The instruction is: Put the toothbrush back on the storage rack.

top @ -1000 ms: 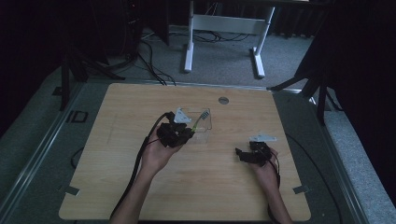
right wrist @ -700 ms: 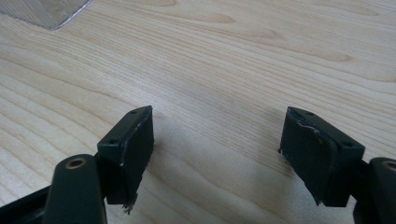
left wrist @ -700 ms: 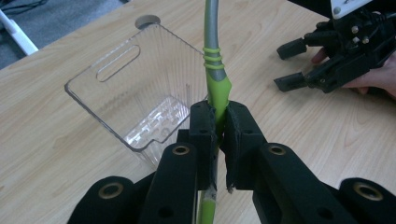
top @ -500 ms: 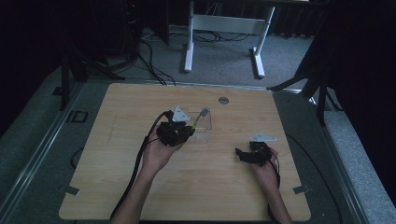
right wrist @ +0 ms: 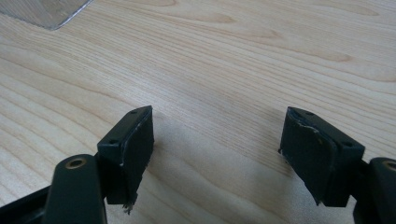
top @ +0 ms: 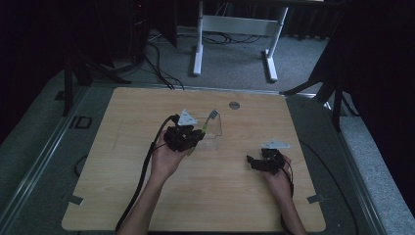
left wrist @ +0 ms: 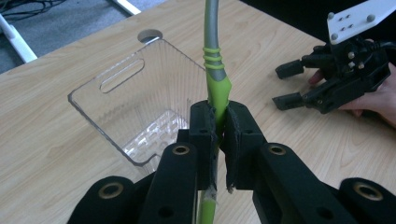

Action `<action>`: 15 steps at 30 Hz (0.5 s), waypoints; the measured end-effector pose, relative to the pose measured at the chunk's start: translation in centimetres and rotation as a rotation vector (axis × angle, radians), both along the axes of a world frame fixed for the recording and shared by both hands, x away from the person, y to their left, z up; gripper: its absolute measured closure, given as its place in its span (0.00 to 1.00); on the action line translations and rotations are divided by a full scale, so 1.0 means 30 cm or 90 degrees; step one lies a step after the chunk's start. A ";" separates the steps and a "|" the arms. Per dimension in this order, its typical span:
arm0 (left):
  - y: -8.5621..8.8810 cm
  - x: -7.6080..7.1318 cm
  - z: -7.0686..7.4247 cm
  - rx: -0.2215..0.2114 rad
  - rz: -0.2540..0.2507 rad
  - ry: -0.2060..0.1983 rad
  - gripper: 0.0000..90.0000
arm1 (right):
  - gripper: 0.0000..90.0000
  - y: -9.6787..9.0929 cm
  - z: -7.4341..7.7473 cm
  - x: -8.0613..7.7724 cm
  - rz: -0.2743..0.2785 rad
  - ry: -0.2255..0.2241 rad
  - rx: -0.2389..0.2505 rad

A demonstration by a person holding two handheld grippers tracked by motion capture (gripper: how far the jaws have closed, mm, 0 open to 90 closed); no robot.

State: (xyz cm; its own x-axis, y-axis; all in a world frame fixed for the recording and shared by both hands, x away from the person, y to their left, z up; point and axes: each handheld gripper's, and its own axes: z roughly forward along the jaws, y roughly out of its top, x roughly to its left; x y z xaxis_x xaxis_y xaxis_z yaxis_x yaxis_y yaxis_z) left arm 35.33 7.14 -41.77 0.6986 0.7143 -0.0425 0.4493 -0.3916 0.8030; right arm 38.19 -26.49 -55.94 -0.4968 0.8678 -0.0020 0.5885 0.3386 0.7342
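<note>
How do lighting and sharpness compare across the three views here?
High view: dim, dark surroundings, soft detail on the clear container. Left gripper view: bright, the toothbrush handle crisp. Right gripper view: even light, sharp wood grain on the table.

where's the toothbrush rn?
The toothbrush is clamped in the left gripper, left of table centre in the high view, its head up over the near rim of the clear plastic bin. The right gripper rests apart, open.

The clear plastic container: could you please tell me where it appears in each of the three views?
High view: clear container at table centre, just beyond the left gripper.
Left gripper view: left of centre, behind the jaws clamping the green toothbrush.
Right gripper view: corner at top left.
Shared landmark: the wooden table.
</note>
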 end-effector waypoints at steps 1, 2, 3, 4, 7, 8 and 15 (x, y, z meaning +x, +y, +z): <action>0.001 0.002 0.000 -0.003 0.000 0.001 0.91 | 0.29 0.000 0.000 0.000 0.000 0.000 0.000; 0.001 0.003 -0.001 -0.006 0.001 0.000 0.91 | 0.29 0.000 0.000 0.000 0.000 0.000 0.000; 0.002 0.004 0.000 -0.008 0.004 -0.003 0.91 | 0.29 0.000 0.000 0.000 0.000 0.000 0.000; 0.003 0.004 0.001 -0.011 0.005 -0.004 0.91 | 0.29 0.000 0.000 0.000 0.000 0.000 0.000; 0.007 0.008 0.002 -0.020 0.008 -0.005 0.91 | 0.29 0.000 0.000 0.000 0.001 0.000 -0.001; 0.008 0.010 0.001 -0.022 0.008 -0.005 0.91 | 0.29 0.000 0.000 0.000 0.001 0.000 -0.001; 0.016 0.017 0.001 -0.036 0.012 -0.012 0.91 | 0.29 0.000 0.000 0.001 0.002 0.000 -0.001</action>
